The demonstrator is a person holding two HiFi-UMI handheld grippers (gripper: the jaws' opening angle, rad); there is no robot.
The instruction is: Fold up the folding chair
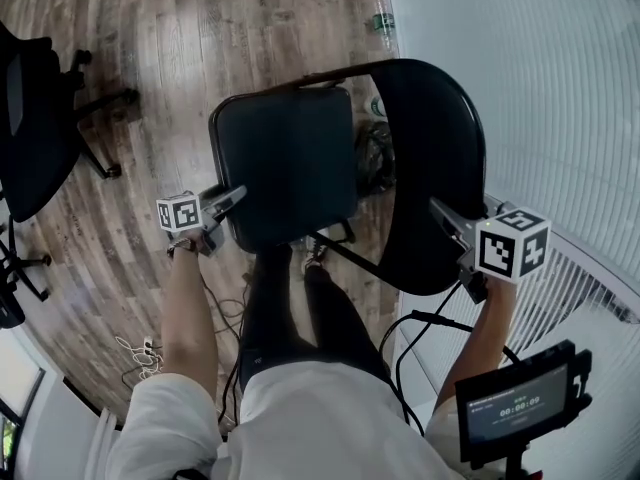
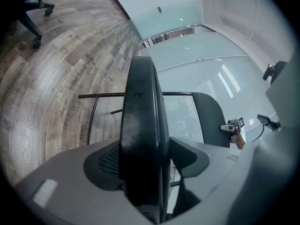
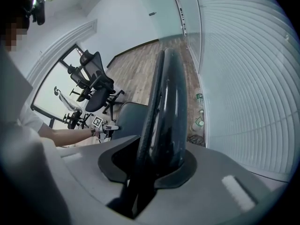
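Though both grips are on, the chair (image 1: 350,253) stands unfolded: left gripper (image 1: 228,201) fingers clamp the seat (image 1: 285,163) edge, right gripper (image 1: 442,215) fingers pinch the backrest (image 1: 432,138); folding remains.

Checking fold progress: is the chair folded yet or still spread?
Still spread. In the head view the seat faces up, not flat against the backrest; left claw on seat, right claw on backrest.

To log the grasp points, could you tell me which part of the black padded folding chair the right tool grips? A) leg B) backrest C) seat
B: the right tool is closed on the curved black backrest, while the left tool holds the square black seat.
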